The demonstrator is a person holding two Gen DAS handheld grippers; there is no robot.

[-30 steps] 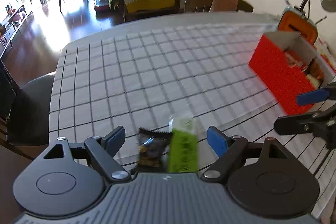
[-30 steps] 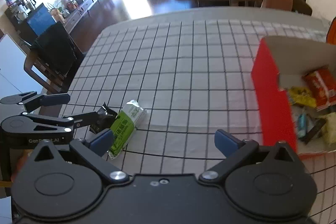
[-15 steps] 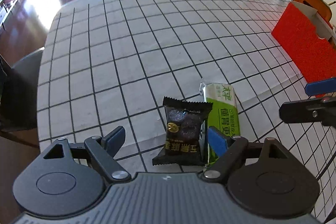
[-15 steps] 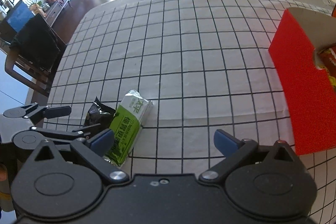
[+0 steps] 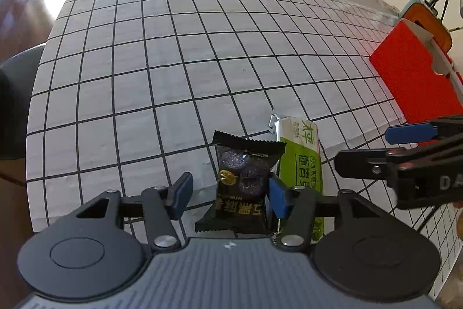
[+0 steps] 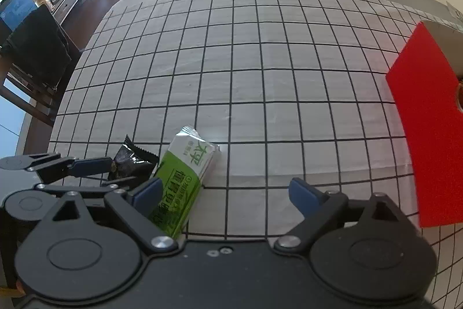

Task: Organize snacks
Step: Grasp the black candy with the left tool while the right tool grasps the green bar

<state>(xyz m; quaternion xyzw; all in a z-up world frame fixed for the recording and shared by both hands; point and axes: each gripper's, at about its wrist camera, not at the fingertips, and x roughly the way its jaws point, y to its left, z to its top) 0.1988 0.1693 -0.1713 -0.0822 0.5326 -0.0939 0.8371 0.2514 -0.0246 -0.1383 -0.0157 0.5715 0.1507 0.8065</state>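
One red box (image 5: pixel 411 83), contents hidden from view.

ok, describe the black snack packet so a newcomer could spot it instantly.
On the grid-patterned tablecloth, look at the near edge, well left of the red box. Two packets lie side by side; the black snack packet is the shorter, dark one with zigzag ends, left of the long green packet.
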